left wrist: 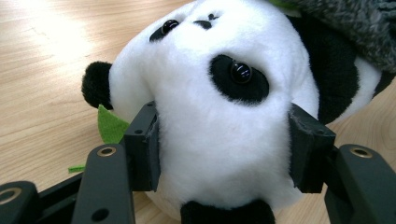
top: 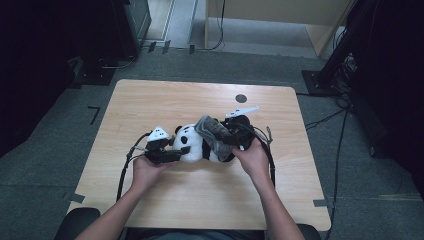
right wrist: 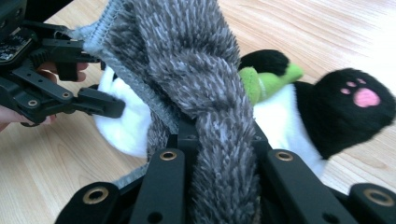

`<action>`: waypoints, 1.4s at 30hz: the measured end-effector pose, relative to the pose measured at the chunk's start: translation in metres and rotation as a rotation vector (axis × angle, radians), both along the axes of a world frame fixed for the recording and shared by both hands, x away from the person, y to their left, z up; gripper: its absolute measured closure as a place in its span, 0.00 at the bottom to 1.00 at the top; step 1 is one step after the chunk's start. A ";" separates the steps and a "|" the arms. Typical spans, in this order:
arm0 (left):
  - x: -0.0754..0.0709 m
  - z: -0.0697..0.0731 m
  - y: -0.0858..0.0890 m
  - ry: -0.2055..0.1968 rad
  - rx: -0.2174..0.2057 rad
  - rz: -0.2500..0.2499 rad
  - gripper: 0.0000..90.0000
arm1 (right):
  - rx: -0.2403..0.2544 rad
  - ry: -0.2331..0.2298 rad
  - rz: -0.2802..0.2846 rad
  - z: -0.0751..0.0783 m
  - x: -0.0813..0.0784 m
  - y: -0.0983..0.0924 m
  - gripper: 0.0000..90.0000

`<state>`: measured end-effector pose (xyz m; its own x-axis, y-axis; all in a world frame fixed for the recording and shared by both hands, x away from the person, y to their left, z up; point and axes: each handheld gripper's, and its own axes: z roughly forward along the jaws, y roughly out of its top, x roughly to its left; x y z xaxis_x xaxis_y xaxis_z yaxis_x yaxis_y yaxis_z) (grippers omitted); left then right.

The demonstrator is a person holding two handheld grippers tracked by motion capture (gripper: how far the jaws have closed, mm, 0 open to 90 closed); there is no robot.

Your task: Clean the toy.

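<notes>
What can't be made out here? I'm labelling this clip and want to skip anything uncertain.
- Grey fuzzy cloth: its shape stays unclear; bunched, cut off by the right gripper view's edges.
- Panda toy: body cut off by the left gripper view's edges, partly under the cloth.
- Right tool: pads buried in cloth.
- Dark round spot on the table: too small, high view.

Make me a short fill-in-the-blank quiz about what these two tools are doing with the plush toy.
1. The left tool clamps the plush panda by its ____.
2. The right tool is shut on a fuzzy ____ cloth.
3. The panda's black paw has a ____ pad.
4. The panda lies on a ____ table.

Missing words: head; grey; pink; wooden
</notes>
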<state>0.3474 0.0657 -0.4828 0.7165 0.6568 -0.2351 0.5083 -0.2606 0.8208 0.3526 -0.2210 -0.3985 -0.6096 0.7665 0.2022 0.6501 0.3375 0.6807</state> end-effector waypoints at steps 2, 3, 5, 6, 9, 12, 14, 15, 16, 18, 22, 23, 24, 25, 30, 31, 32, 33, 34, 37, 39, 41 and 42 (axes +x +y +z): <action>0.000 0.000 0.000 0.000 -0.005 -0.002 0.43 | 0.013 0.013 -0.012 0.000 0.002 -0.004 0.85; 0.000 0.000 0.000 0.000 -0.007 -0.002 0.43 | 0.009 0.012 -0.011 0.000 0.002 -0.004 0.85; 0.000 0.000 0.000 -0.001 -0.009 -0.003 0.43 | 0.005 0.013 -0.012 0.002 0.002 -0.005 0.85; 0.000 0.000 0.000 -0.001 -0.009 -0.003 0.43 | 0.007 0.018 -0.016 0.004 0.001 -0.005 0.86; -0.001 -0.001 0.000 -0.002 -0.013 0.000 0.43 | 0.047 0.029 -0.006 0.009 -0.001 -0.006 0.86; -0.001 -0.001 0.001 -0.005 -0.019 0.007 0.42 | 0.107 0.018 0.025 0.019 -0.006 -0.001 0.86; -0.002 -0.002 0.000 -0.010 -0.020 0.010 0.41 | 0.117 -0.007 0.048 0.027 -0.010 0.006 0.86; -0.003 -0.002 0.000 -0.012 -0.018 0.010 0.41 | 0.116 -0.019 0.057 0.030 -0.013 0.010 0.86; -0.003 -0.002 0.000 -0.012 -0.018 0.010 0.41 | 0.116 -0.019 0.057 0.030 -0.013 0.010 0.86; -0.004 -0.001 0.000 -0.013 -0.018 0.010 0.41 | 0.119 -0.034 0.079 0.034 -0.016 0.019 0.86; -0.007 -0.001 -0.001 -0.028 -0.019 0.011 0.39 | 0.130 -0.018 0.135 0.027 -0.016 0.043 0.86; -0.008 -0.001 -0.001 -0.030 -0.017 0.012 0.39 | 0.129 -0.007 0.139 0.023 -0.014 0.047 0.86; -0.008 -0.001 -0.001 -0.030 -0.017 0.012 0.39 | 0.127 0.006 0.144 0.018 -0.013 0.052 0.86; -0.009 -0.002 -0.001 -0.039 -0.017 0.014 0.39 | 0.121 0.023 0.149 0.012 -0.011 0.056 0.86; -0.010 -0.003 -0.001 -0.044 0.002 0.016 0.39 | 0.043 0.075 0.142 -0.013 -0.002 0.071 0.85; -0.010 -0.005 0.000 -0.044 0.004 0.012 0.39 | 0.043 0.079 0.146 -0.019 0.001 0.071 0.85; -0.010 -0.005 0.000 -0.042 0.002 0.011 0.39 | 0.037 0.080 0.145 -0.019 0.002 0.070 0.85; -0.010 -0.005 -0.002 -0.041 0.009 0.014 0.38 | 0.015 0.067 0.150 -0.018 0.001 0.071 0.84; -0.010 -0.004 -0.002 -0.045 0.020 0.015 0.38 | -0.009 0.055 0.151 -0.017 0.000 0.071 0.84; -0.009 -0.003 -0.003 -0.034 0.032 0.013 0.39 | -0.045 0.038 0.160 -0.017 0.000 0.067 0.84; -0.007 -0.003 -0.002 -0.027 0.030 0.012 0.39 | -0.064 0.027 0.166 -0.016 0.001 0.063 0.84; -0.005 -0.002 -0.002 -0.016 0.032 0.006 0.39 | -0.068 0.028 0.169 -0.016 0.002 0.057 0.84; -0.005 -0.002 -0.002 -0.017 0.034 0.005 0.39 | -0.069 0.030 0.168 -0.015 0.002 0.055 0.85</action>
